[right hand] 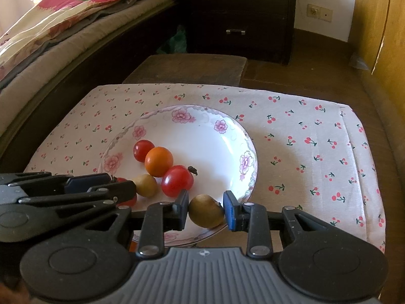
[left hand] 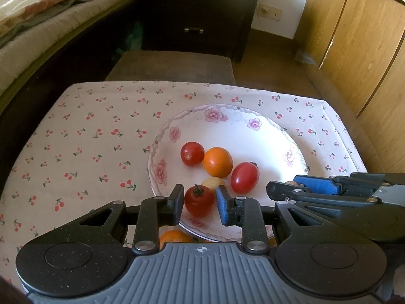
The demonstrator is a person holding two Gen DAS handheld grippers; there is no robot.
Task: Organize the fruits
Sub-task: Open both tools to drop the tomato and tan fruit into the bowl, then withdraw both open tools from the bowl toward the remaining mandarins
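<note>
Cherry-print desk (left hand: 83, 136): my left tongs (left hand: 200, 204) grip a red tomato (left hand: 199, 201), right tongs (right hand: 206, 210) a brown fruit (right hand: 206, 210), for the plate (left hand: 265, 136).

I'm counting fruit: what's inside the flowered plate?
On the plate: two red tomatoes, an orange one, a yellowish fruit. The grippers hide anything on its near edge.
</note>
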